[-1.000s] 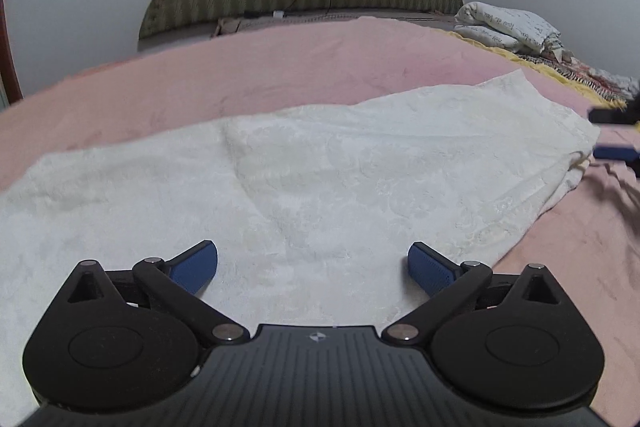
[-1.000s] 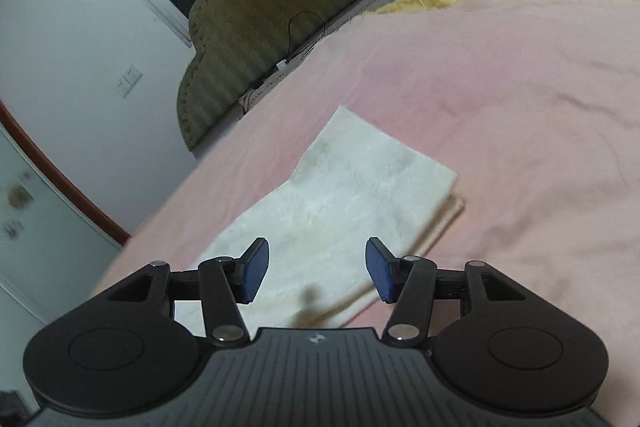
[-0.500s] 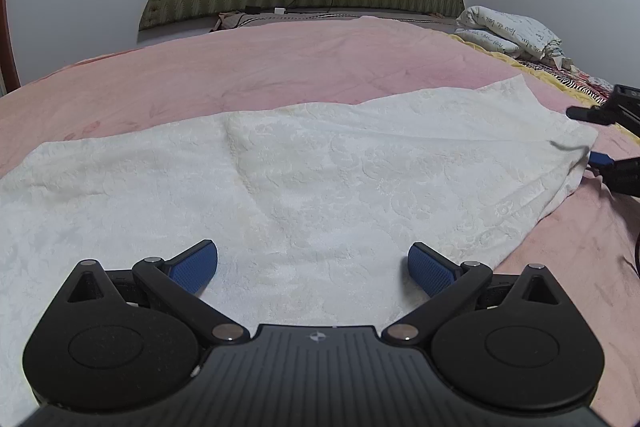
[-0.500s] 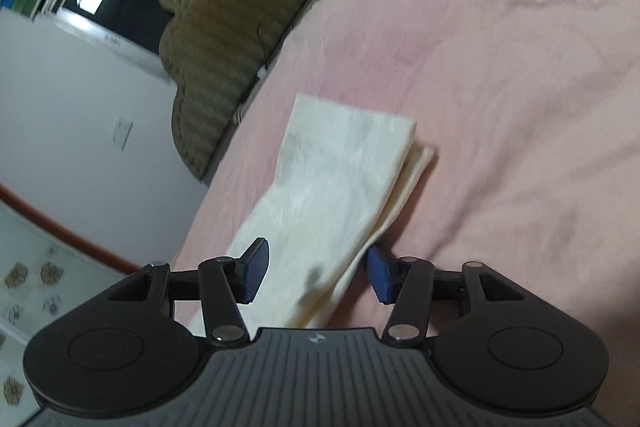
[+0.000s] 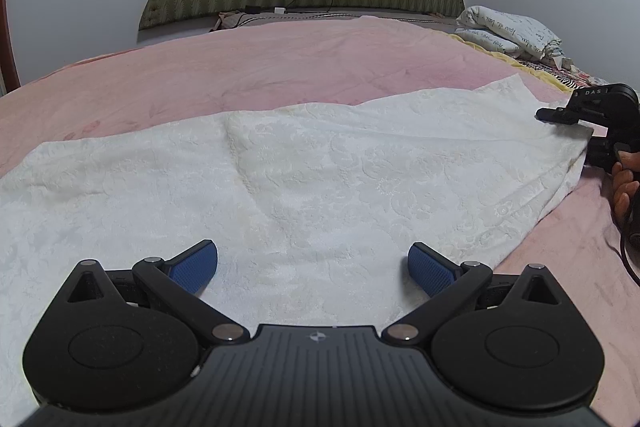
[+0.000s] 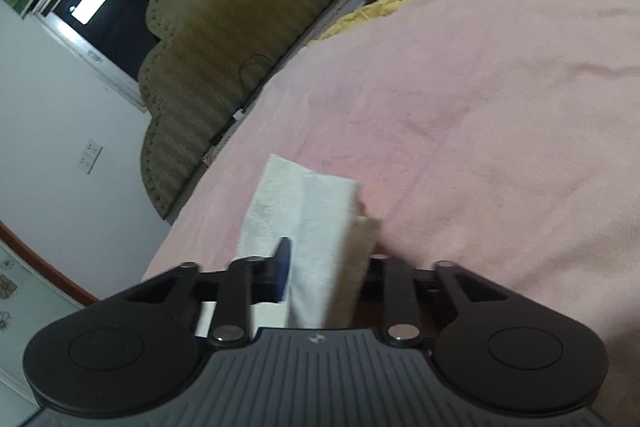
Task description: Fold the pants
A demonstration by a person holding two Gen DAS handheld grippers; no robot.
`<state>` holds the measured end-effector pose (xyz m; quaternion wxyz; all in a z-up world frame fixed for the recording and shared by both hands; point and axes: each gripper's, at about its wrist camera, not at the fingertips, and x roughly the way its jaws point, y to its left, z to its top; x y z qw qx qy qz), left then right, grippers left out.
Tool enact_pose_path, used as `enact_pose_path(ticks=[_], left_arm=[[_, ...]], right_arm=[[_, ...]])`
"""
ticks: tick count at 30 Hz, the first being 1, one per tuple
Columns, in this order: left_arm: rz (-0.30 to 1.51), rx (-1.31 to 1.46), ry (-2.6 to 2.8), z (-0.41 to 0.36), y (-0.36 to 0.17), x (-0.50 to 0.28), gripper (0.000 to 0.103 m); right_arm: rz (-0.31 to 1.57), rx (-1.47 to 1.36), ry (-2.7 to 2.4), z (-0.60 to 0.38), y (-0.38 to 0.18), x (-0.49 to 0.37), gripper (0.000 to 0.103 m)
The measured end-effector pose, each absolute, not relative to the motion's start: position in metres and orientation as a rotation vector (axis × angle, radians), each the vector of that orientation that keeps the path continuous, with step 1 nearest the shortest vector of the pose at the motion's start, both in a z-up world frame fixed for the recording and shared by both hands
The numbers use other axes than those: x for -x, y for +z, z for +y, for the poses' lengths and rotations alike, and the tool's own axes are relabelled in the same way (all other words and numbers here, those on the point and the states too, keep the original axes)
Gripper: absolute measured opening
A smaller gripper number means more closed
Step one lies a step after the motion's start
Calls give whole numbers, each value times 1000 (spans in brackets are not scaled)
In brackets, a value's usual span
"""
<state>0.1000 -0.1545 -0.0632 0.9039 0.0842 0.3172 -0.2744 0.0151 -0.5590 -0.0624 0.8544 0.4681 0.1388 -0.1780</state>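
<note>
Pink bed (image 5: 280,67) carries the white pants (image 5: 300,167) spread across it. Left gripper (image 5: 312,267) hovers low over them, fingers spread. Right gripper (image 6: 324,267), marked "DAS", has just been closing and pinches the pants' hem near the bed's right edge.

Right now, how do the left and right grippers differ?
The left gripper is wide open, hovering over the middle of the white pants, gripping nothing. The right gripper has just been closing, and its jaws now pinch the pants' end, with cloth bunched between them. Both have blue pads and are over the same pants on the pink bedspread.
</note>
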Motion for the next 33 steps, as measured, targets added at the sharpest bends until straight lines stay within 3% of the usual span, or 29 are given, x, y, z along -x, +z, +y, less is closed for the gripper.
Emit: enact_pose_path(ticks=[6,15,17,25,28,33], left_arm=[[653,-94,-560,-145,-59,-102,101],[897,713,-836,-111,-52,-162,102],[945,748,-882,-122,-52,-172,102],[1001,537,-793,-168,-57,-178,101],[948,551,-807,-160,-48,-181,101],[964,845,-835,-128,-53,-204,102]], right_arm=[[247,-900,-358,-549,-49,-13,15],[236,-382,-244,-472,17,-27,14],[227,-335,-209,-456,25,-31,14],[154,-681,-180,-497,15,-24,14],[143,-561,-153,-479,30,-23,14],[205,-252,-13,-404,44,-40,14]])
